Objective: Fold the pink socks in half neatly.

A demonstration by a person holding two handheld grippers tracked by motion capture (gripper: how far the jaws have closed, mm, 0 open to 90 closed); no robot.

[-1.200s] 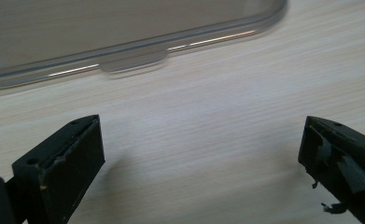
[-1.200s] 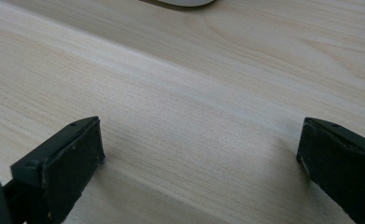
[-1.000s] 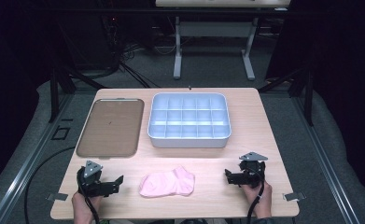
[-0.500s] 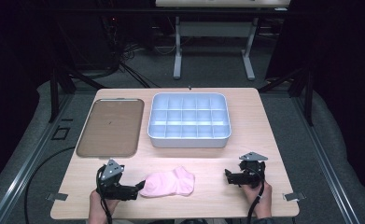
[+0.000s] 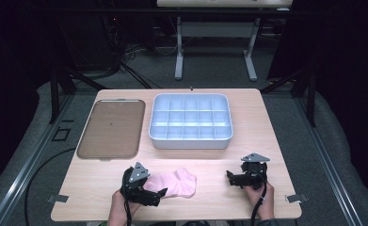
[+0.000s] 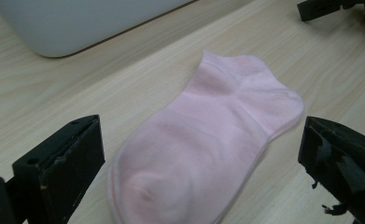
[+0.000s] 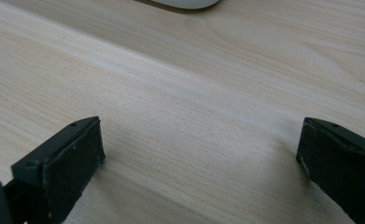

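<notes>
A pink ankle sock (image 5: 176, 183) lies flat near the table's front edge, slightly left of centre. My left gripper (image 5: 159, 194) is open at the sock's left end; in the left gripper view the sock (image 6: 203, 144) lies between the wide-apart jaws, toe end nearest the camera. My right gripper (image 5: 230, 178) rests open on bare wood to the right of the sock, a clear gap away. In the right gripper view its jaws (image 7: 199, 163) stand wide apart with nothing between them.
A white compartment tray (image 5: 190, 139) with several empty cells sits at mid table behind the sock. A flat brown tray (image 5: 110, 128) lies to its left. The wooden table (image 5: 261, 122) has bare room on the right. Dark floor and stands surround it.
My left gripper has slid right along the front edge, from the table's left corner up to the sock's left end. The right gripper and the sock have stayed put.
</notes>
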